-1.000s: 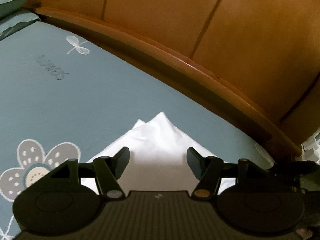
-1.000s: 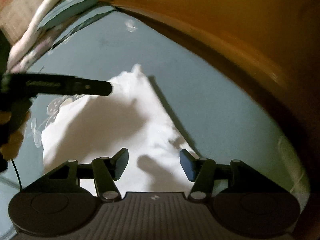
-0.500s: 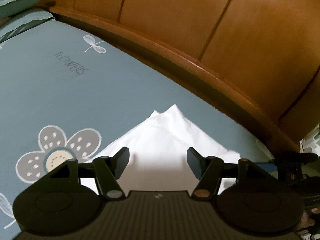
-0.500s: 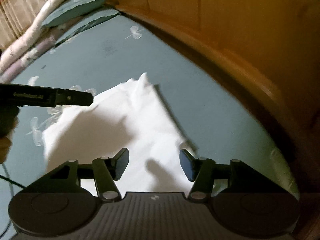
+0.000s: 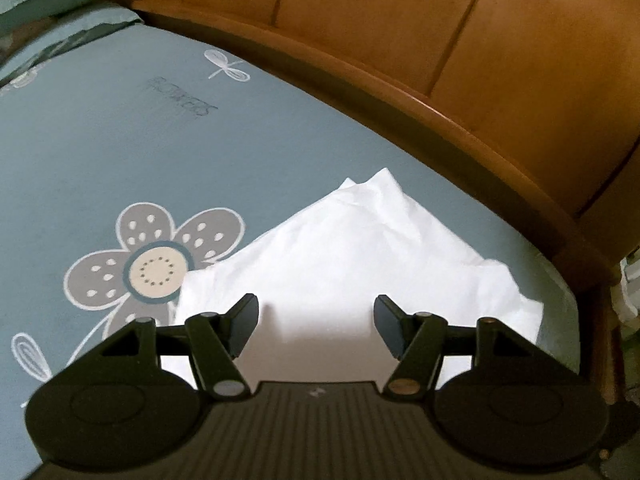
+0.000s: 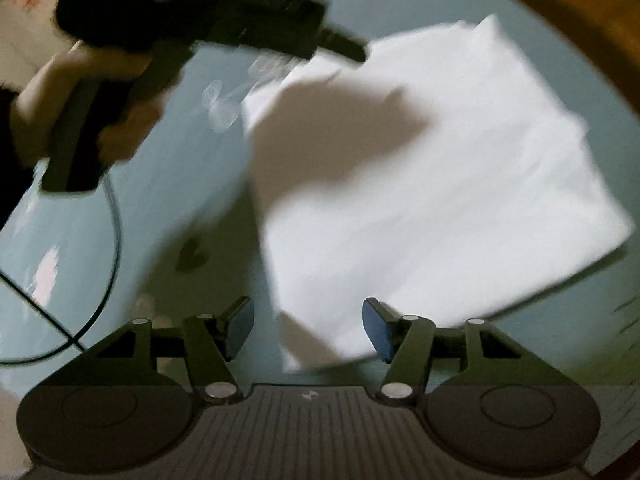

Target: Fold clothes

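A white garment [image 6: 432,184] is seen lying folded square on the blue bedsheet [image 5: 120,152], near the wooden footboard [image 5: 400,92]. Both the left gripper [image 5: 316,320] and the right gripper [image 6: 308,326] are held spread, empty. Light, limp cloth is judged; corners are best pinched

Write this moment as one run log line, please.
white garment: folded on bed sheet | left hand-held gripper: open, empty | right hand-held gripper: open, empty

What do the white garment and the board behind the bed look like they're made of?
White garment: thin woven or knit fabric, probably cotton, matte; it creases softly and lies in flat folded layers. Board behind the bed: wood or wood veneer, orange-brown with a glossy varnish; panel seams and a light reflection show.
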{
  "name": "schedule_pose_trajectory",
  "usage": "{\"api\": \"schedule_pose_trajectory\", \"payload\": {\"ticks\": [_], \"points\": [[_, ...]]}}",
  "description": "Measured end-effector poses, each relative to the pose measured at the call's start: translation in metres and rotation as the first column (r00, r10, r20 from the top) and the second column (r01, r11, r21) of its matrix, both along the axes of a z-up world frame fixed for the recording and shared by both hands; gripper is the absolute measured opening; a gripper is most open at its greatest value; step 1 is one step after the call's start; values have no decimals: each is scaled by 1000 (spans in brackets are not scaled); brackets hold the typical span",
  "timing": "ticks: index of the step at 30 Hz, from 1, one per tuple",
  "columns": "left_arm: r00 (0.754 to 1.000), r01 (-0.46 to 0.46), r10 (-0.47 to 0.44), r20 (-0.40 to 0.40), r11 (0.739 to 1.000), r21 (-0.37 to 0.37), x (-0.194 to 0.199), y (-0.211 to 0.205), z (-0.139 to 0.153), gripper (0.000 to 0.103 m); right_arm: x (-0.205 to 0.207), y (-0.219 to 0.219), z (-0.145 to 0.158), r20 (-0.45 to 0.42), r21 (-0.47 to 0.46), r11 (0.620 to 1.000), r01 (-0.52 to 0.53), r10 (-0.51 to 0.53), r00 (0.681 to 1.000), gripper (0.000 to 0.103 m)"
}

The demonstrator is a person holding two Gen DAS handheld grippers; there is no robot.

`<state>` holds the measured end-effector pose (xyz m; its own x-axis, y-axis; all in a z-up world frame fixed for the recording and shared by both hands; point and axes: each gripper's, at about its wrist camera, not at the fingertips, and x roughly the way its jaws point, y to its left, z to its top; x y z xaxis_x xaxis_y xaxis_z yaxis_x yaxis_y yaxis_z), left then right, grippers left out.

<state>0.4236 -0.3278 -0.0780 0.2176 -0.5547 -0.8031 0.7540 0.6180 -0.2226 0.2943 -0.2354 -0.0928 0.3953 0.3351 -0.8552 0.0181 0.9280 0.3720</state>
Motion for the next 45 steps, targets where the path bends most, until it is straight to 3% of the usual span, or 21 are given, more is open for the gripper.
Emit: {"api": "schedule_pose_trajectory", "payload": {"ticks": [6, 8, 13, 16, 22, 26, 29, 32, 35, 37, 41, 45], "points": [[998, -40, 43, -43, 997, 69, 4, 16, -14, 66, -7, 13, 6, 5, 0, 1000, -2, 2, 1000, 67], [996, -62, 67, -52, 994, 89, 5, 21, -17, 62, -7, 16, 8, 7, -14, 1000, 6, -6, 1000, 67], [995, -63, 58, -77, 996, -62, 2, 43, 8, 68, -15, 25, 20, 25, -34, 999, 31, -30, 999, 69], [996, -18, 14, -86, 999, -44, -4, 37, 1, 68, -17, 34, 22, 18, -50, 998, 29, -28, 999, 69], [993, -11, 12, -114, 1000, 16, -4, 40, -22, 68, -24, 39, 31, 19, -57, 997, 45, -44, 999, 69], [993, 23, -30, -116, 997, -69, -10, 49, 0, 68, -29, 39, 32, 20, -77, 995, 66, -64, 998, 69], [978, 135, -149, -147, 985, -103, -24, 37, 4, 68, -32, 37, 30, 17, -84, 992, 90, -89, 996, 69], [956, 221, -231, -182, 972, -76, -38, 25, -6, 68, -33, 36, 30, 15, -81, 989, 120, -119, 993, 69], [942, 206, -213, -260, 977, -54, -42, 28, -24, 67, -36, 34, 32, 20, -87, 985, 146, -145, 989, 69], [936, 199, -210, -283, 978, -68, -43, 32, -18, 66, -40, 32, 32, 18, -92, 983, 159, -158, 987, 70], [917, 251, -272, -291, 962, -105, -51, 27, -10, 68, -48, 32, 28, 12, -98, 979, 181, -181, 983, 70], [905, 282, -291, -310, 956, -73, -58, 25, -23, 68, -51, 37, 25, 0, -91, 978, 187, -187, 982, 70]]}}
